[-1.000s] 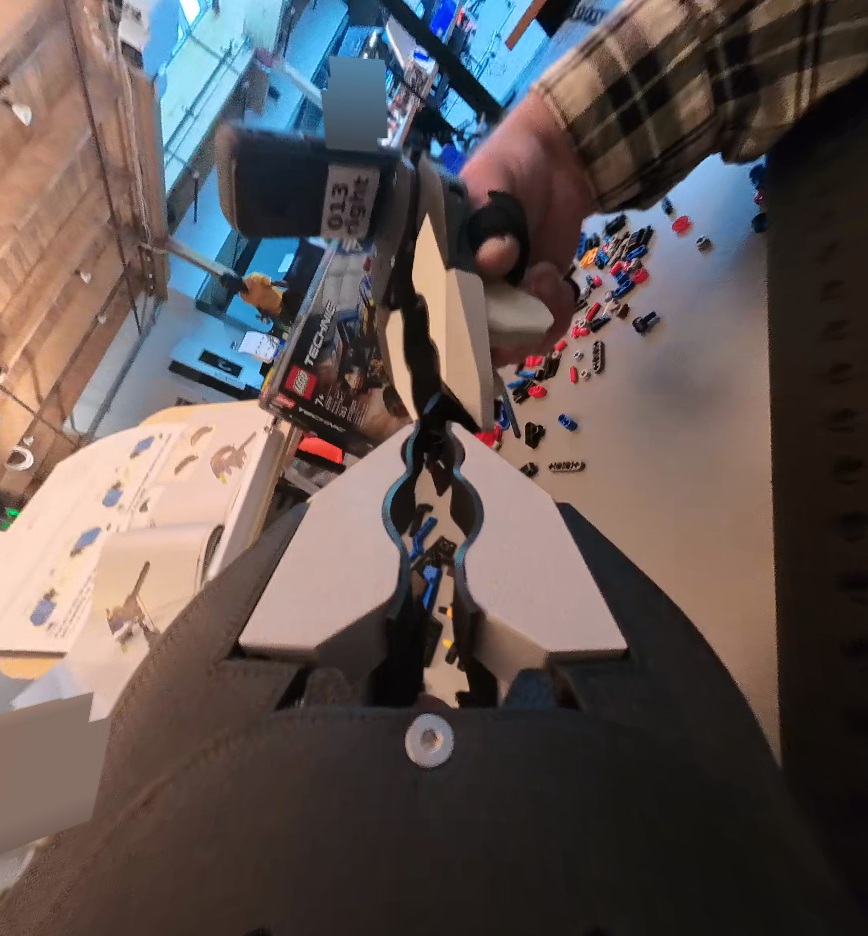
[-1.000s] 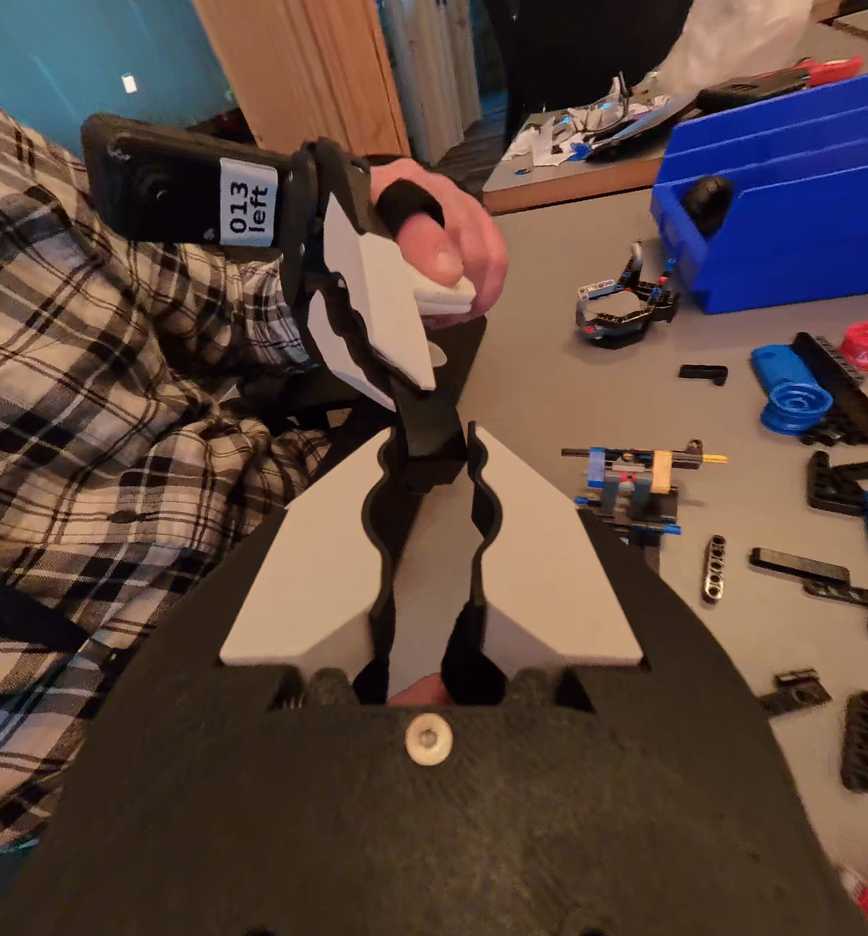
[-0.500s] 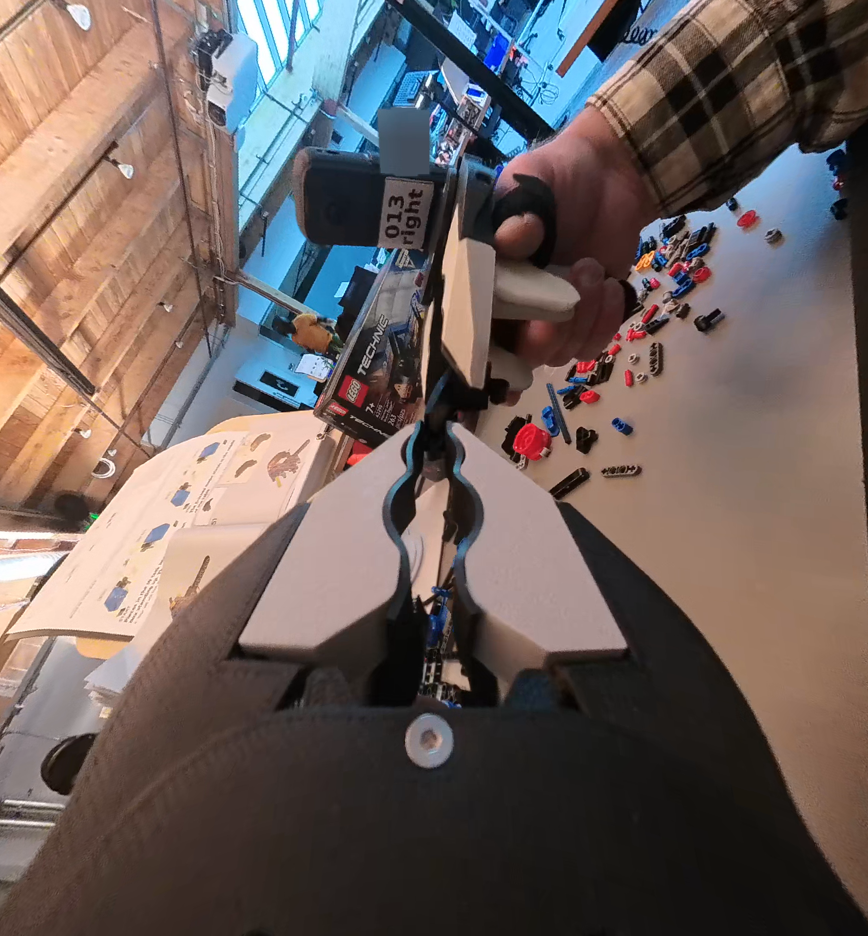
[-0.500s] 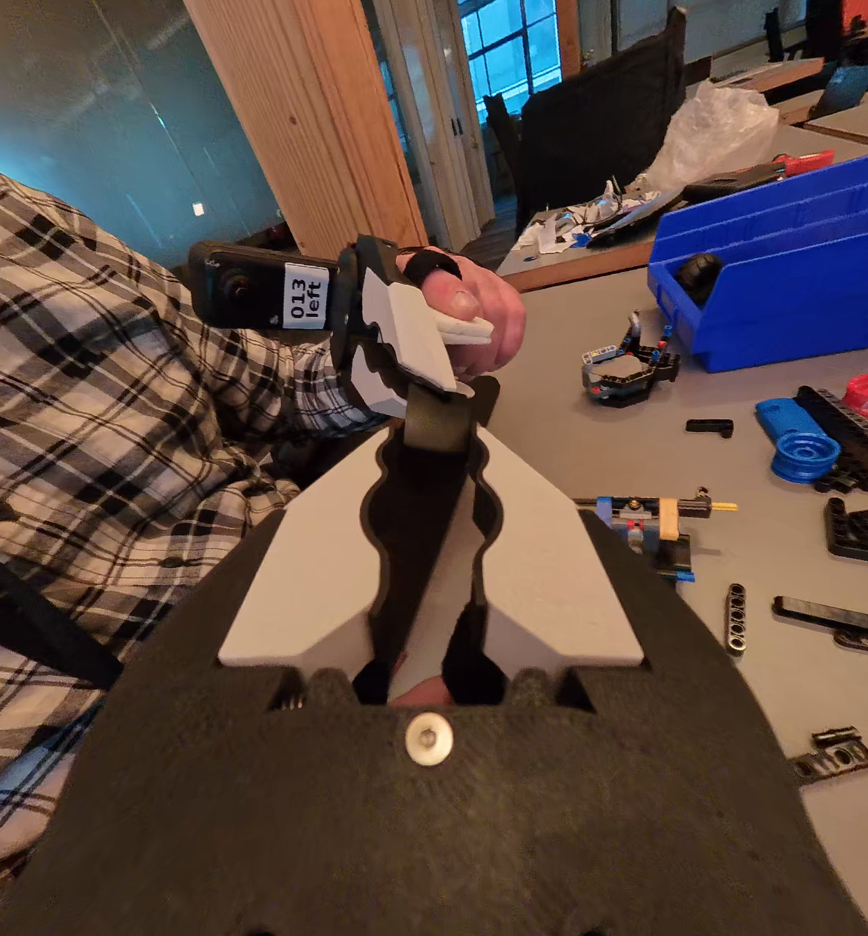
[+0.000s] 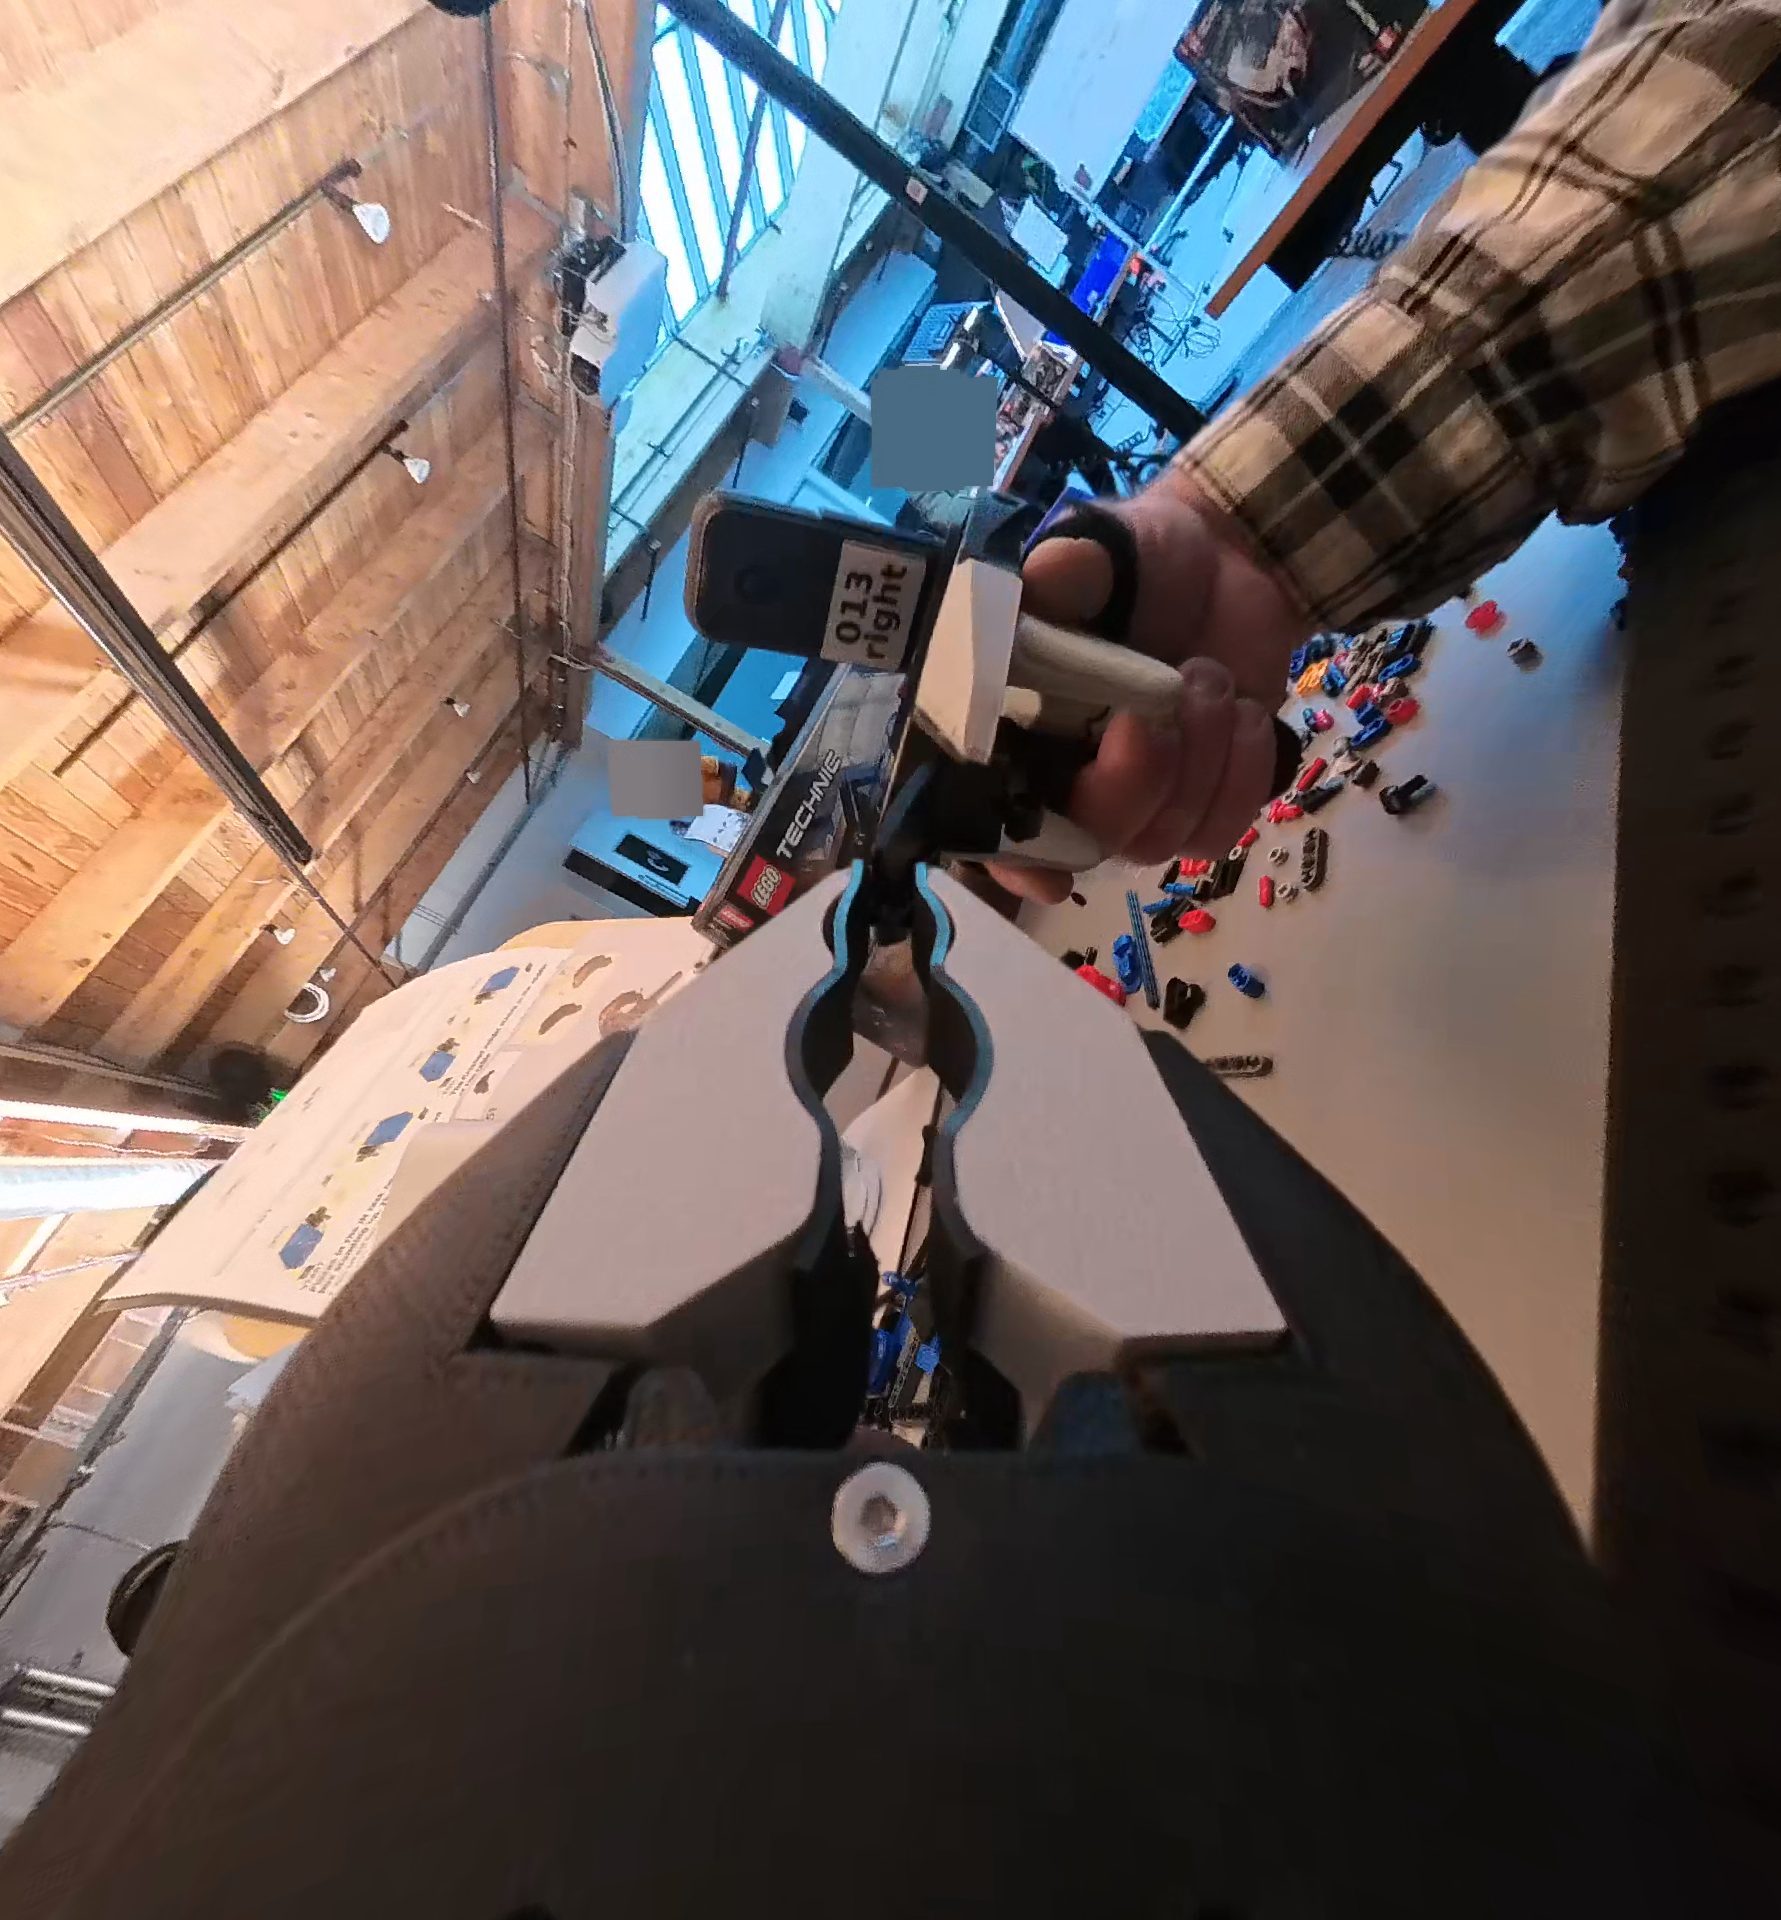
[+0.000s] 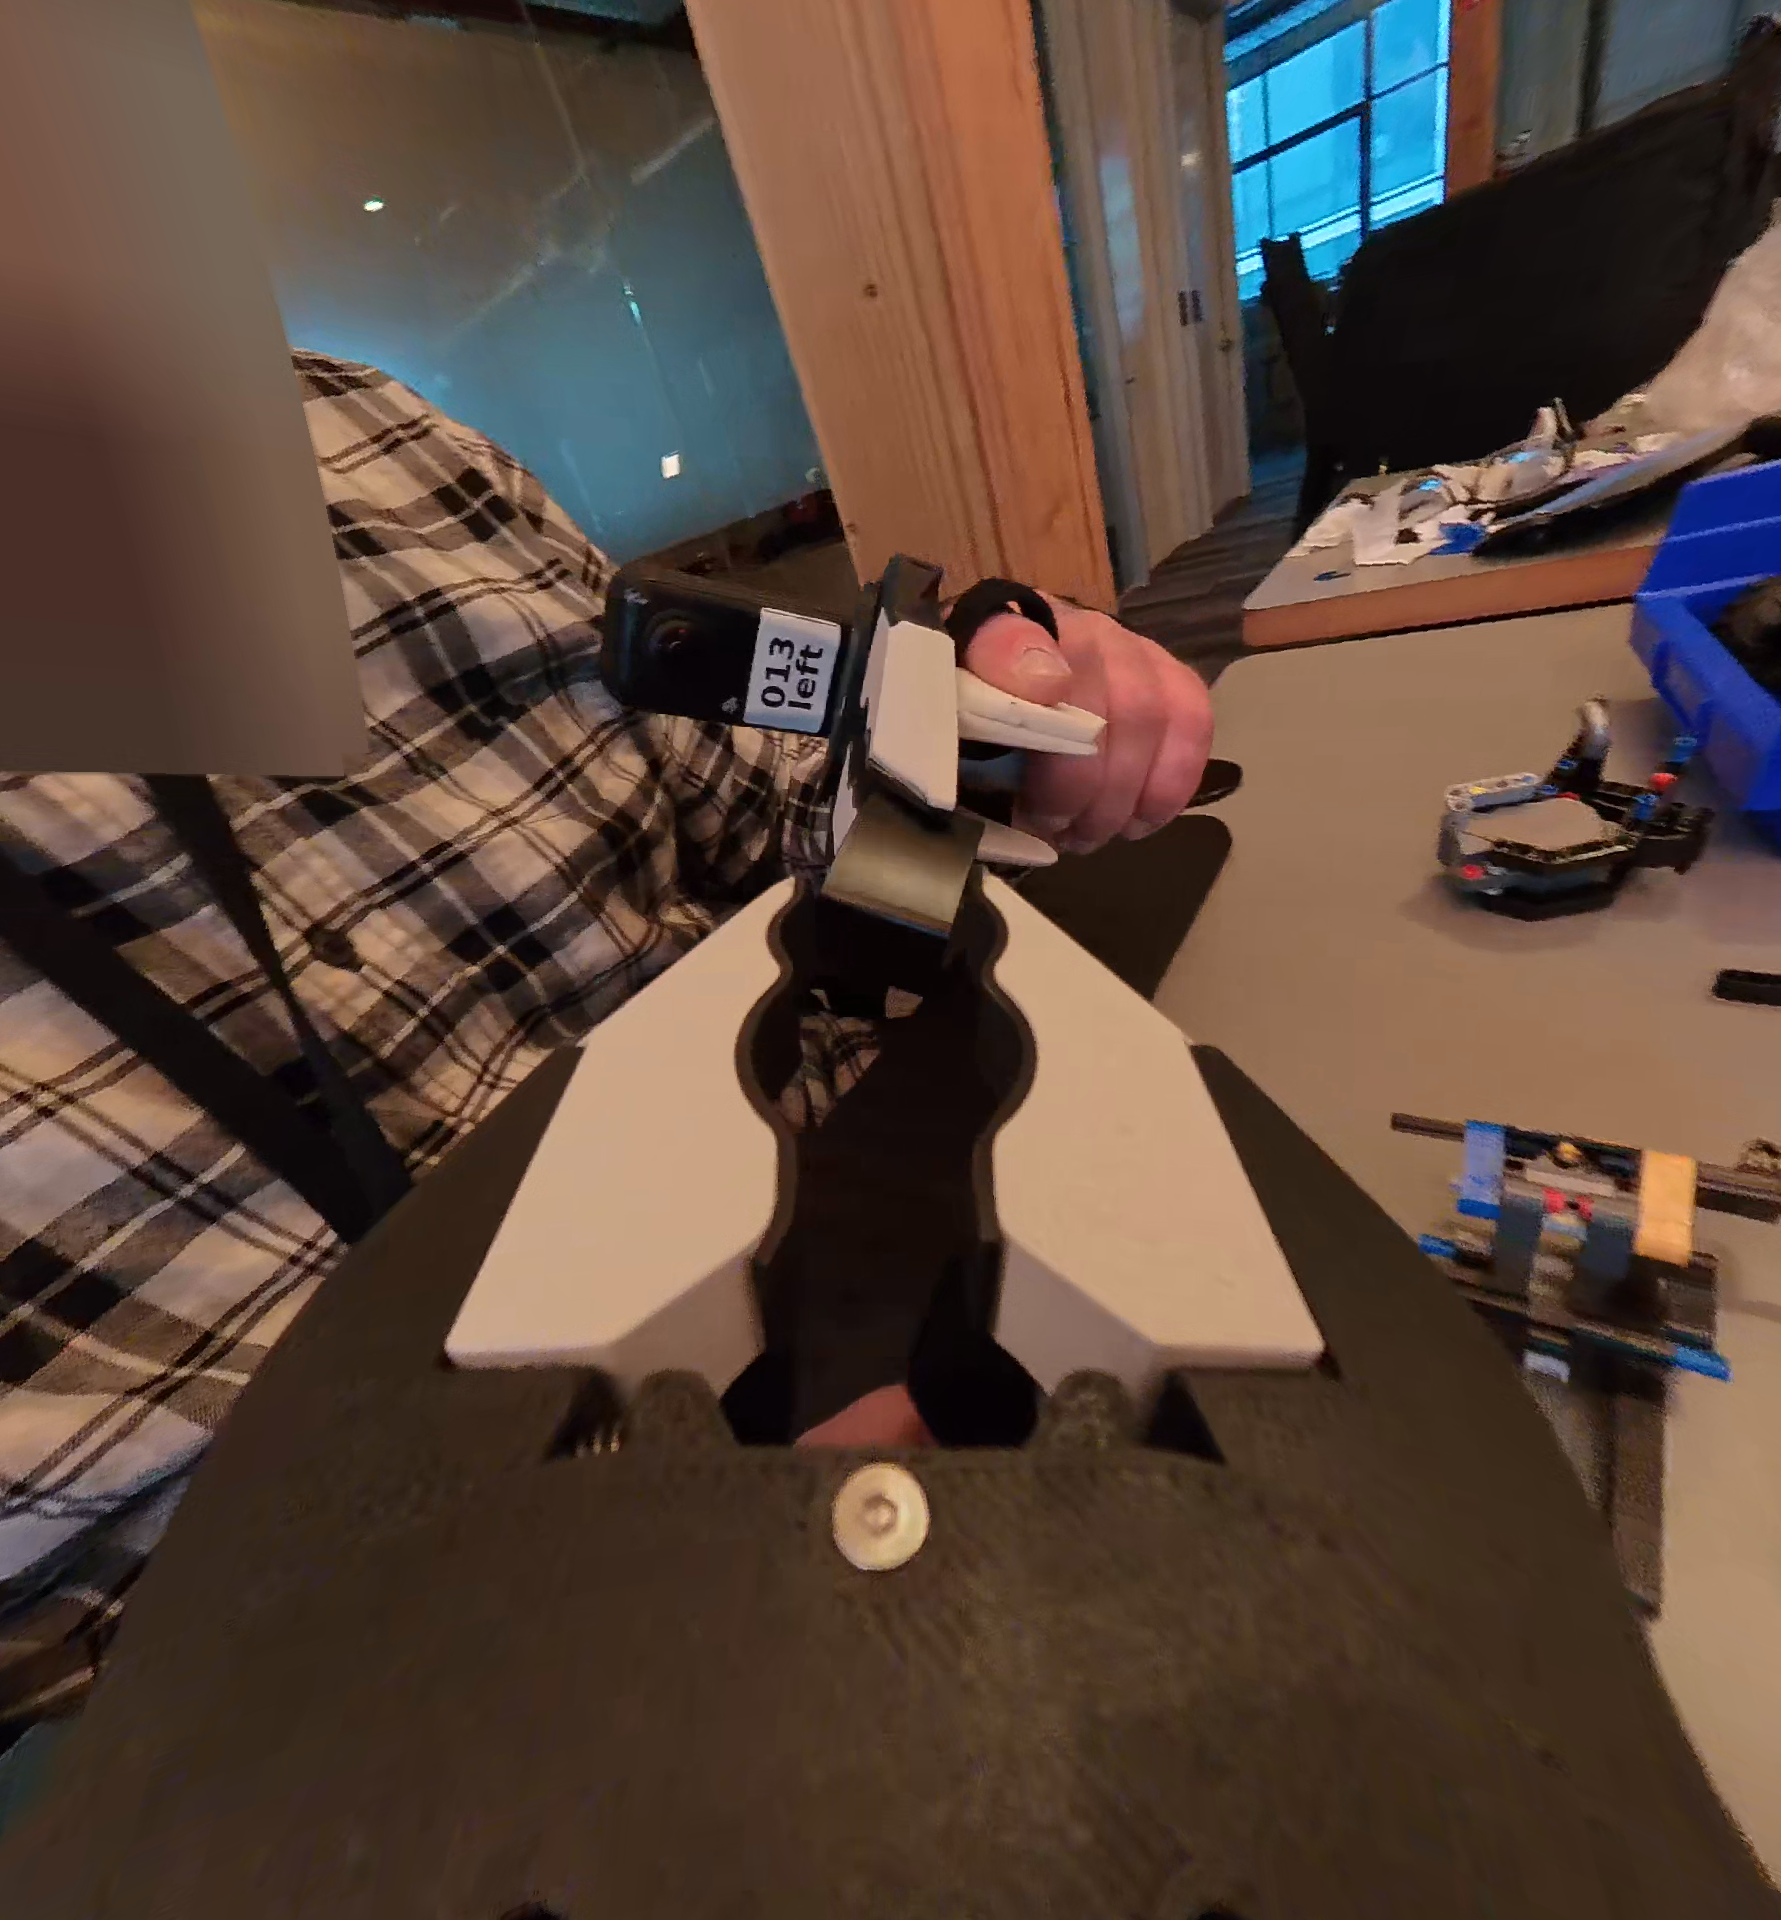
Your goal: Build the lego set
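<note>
Grippers met tip to tip above the table.
Left gripper pinched a small dark piece, its shape unclear; right gripper stood slightly apart, grip uncertain; half-built model lay beside it.

We note four items bearing writing and do not transcribe any of it. A white sticker with black print sits on the black camera in the left wrist view. A like sticker sits on the second camera. The dark box carries a red logo patch and white lettering. The open booklet shows print too small to read.
</note>
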`<state>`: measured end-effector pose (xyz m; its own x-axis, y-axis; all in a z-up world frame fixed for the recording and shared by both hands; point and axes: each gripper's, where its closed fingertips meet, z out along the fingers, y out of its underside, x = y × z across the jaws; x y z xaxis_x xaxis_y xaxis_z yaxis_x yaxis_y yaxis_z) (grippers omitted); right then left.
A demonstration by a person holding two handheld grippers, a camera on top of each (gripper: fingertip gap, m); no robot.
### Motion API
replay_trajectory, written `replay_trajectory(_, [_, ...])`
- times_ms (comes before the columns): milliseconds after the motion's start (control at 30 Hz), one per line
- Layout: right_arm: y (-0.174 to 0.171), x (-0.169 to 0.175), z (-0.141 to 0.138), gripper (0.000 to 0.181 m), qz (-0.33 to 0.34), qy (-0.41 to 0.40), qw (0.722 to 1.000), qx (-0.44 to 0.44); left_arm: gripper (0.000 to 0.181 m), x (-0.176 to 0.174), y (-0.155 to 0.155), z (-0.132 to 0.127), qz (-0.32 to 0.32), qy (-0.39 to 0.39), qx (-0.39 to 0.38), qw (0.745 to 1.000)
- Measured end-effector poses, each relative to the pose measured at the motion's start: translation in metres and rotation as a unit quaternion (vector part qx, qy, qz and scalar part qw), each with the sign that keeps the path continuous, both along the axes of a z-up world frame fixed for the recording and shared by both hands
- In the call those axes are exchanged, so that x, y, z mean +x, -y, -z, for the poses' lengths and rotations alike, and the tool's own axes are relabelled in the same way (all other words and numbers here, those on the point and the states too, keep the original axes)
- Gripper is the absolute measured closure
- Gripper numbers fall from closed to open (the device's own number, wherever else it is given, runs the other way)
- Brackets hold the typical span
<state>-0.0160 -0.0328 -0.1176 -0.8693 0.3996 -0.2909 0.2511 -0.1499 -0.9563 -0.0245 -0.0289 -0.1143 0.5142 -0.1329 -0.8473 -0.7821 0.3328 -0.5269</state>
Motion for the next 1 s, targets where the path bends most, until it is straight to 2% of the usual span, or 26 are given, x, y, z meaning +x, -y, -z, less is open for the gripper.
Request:
replay_trajectory(200, [0.007,0.008,-0.01,0.153,-0.039,-0.013,0.998,-0.048,0.178,0.002,0.009,-0.007,0.005,0.019,0.022,1.0])
replay_trajectory(467, [0.006,0.008,-0.016,0.155,-0.049,-0.024,0.995,-0.085,0.178,0.001,0.008,-0.011,0.024,0.039,0.03,0.998])
replay_trajectory(600, [-0.002,0.008,-0.032,0.181,-0.028,-0.072,0.99,-0.122,0.178,-0.004,0.006,-0.017,0.028,0.054,0.035,0.998])
replay_trajectory(733, [-0.004,0.004,-0.026,0.18,-0.026,-0.049,0.991,-0.12,0.177,-0.005,0.002,-0.013,0.021,0.037,0.035,0.999])
replay_trajectory(800, [-0.002,0.004,-0.018,0.154,-0.036,-0.031,0.993,-0.107,0.178,-0.006,0.0,-0.012,0.016,0.034,0.037,0.999])
replay_trajectory(900, [-0.002,0.004,-0.017,0.154,-0.04,-0.026,0.993,-0.108,0.178,-0.011,-0.002,-0.013,0.014,0.038,0.037,0.998])
replay_trajectory(1000, [0.002,0.004,-0.015,0.168,-0.04,-0.031,0.994,-0.098,0.178,-0.011,-0.005,-0.01,0.012,0.029,0.034,0.999])
